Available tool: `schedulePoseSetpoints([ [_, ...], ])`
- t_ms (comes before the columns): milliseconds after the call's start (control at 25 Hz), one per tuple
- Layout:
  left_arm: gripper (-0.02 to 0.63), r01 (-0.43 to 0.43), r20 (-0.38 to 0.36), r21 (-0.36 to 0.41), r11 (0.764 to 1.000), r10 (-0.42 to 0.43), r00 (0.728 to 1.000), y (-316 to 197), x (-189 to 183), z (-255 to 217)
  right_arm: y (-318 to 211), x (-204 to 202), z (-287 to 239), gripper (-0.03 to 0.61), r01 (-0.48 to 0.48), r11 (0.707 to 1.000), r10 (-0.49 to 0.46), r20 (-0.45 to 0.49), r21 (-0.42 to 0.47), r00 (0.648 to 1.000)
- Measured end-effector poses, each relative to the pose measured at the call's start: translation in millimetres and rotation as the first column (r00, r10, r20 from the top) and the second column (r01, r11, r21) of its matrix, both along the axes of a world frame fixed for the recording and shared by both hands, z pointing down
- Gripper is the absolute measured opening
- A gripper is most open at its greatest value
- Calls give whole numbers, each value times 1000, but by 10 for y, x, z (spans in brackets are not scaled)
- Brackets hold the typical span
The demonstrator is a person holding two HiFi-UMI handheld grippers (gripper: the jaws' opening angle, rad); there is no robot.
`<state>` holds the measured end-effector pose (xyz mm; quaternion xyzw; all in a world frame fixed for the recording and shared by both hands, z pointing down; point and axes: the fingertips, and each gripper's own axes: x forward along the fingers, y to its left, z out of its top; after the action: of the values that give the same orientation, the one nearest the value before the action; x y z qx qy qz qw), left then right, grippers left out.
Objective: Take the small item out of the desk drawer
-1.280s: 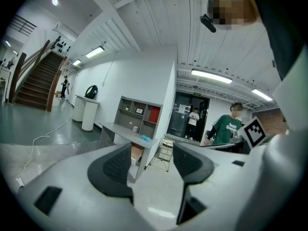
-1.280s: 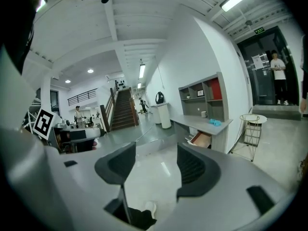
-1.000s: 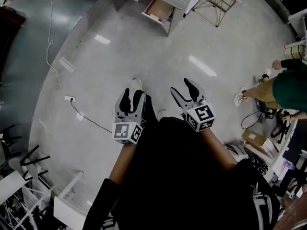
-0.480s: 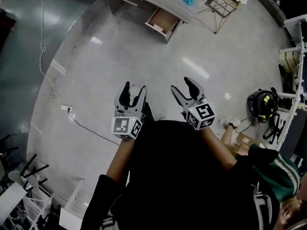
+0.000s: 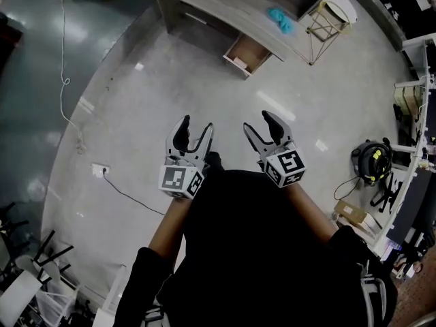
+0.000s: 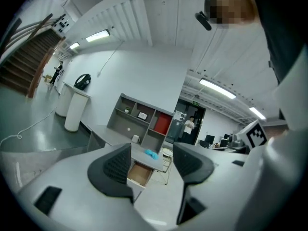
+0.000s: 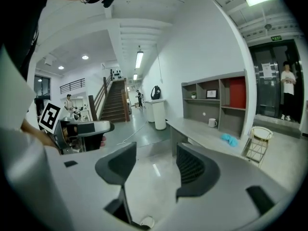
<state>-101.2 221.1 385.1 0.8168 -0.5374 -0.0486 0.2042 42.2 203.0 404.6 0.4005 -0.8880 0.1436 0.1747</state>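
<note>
Bench (image 5: pixel 218 5) and open drawer (image 5: pixel 249 52) under its front edge now appearing nearer than second ago. Small item inside too small to make out. Left hand-held gripper (image 5: pixel 193 133) and right hand-held gripper (image 5: pixel 262 127) both gaping wide, holding nothing.

L gripper (image 5: pixel 195 125) & R gripper (image 5: pixel 259 121): pale grey bodies, black ribbed pads (image 6: pixel 115 166), cubes w/ black-on-white square markers. Between the L fingers: drawer (image 5: pixel 246 52), light brown inside, white front. Beyond the fingertips: grey desk (image 5: pixel 204 2), teal cloth (image 5: pixel 281 19), white mug (image 6: pixel 136 139), grey shelf (image 6: pixel 139 117) w/ one red bay. Below the fingers: pale grey glossy floor (image 5: pixel 136 114).
</note>
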Motion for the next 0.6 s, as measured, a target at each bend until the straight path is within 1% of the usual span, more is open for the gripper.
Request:
schedulePoseSetpoints([
  [120, 250, -18, 36, 27, 999, 17, 999, -238, -169, -37, -194, -190, 73, 247, -12, 999, 12, 6, -36, 1000],
  [400, 250, -29, 42, 40, 999, 28, 999, -526, -606, -8, -501, -613, 111, 247, -7, 999, 6, -16, -40, 1000],
  [600, 250, -42, 41, 26, 999, 41, 998, -616, -776, 87, -585, -721, 135, 247, -16, 999, 14, -37, -52, 999],
])
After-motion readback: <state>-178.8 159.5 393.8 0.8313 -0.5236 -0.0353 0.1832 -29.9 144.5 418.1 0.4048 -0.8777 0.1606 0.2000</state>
